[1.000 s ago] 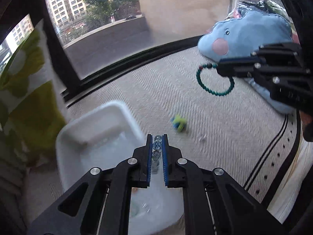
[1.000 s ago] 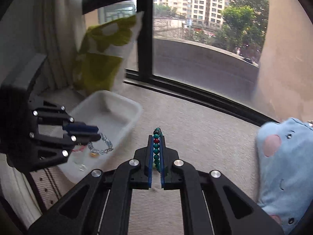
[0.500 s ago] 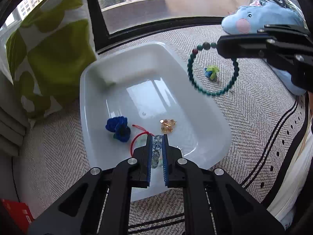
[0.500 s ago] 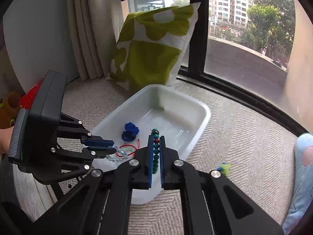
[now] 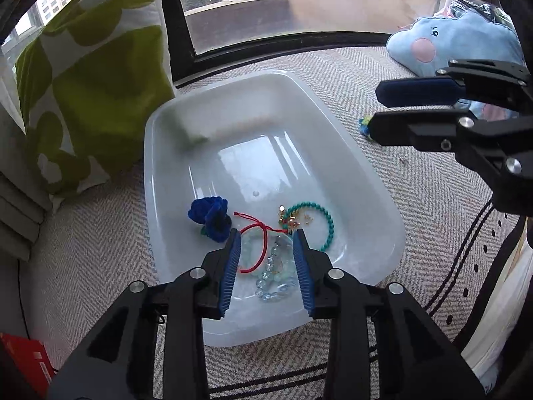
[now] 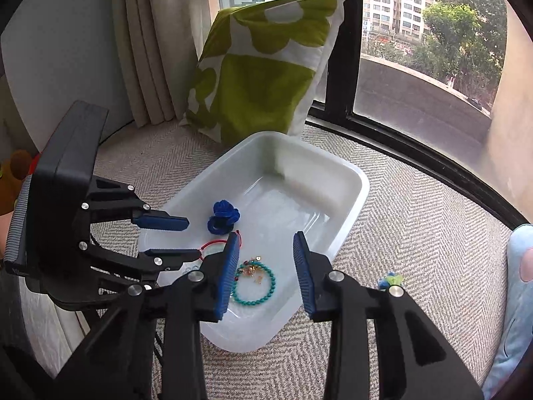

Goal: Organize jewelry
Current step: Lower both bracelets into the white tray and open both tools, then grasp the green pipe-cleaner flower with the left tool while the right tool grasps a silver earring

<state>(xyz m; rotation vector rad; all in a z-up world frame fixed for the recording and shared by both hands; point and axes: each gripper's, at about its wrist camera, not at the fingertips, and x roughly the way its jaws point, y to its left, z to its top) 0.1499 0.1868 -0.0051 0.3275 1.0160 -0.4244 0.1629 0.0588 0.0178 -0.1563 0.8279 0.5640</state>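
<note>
The left gripper (image 5: 266,260) was observed above the near end of the white tray (image 5: 376,180), jaws spread apart and nothing held. Between them a clear bead bracelet (image 5: 274,278) was seen lying on the tray floor. A red cord bracelet (image 5: 263,230), a teal bead bracelet (image 5: 324,221) and a blue fabric flower (image 5: 211,218) were noted beside it. The right gripper (image 5: 383,108) was recorded at upper right, jaws apart.

Daylight enters a black-framed window (image 6: 343,66); a green-and-white pillow (image 6: 260,66) leans beside beige curtains (image 6: 156,43) on herringbone carpet (image 6: 416,233).
</note>
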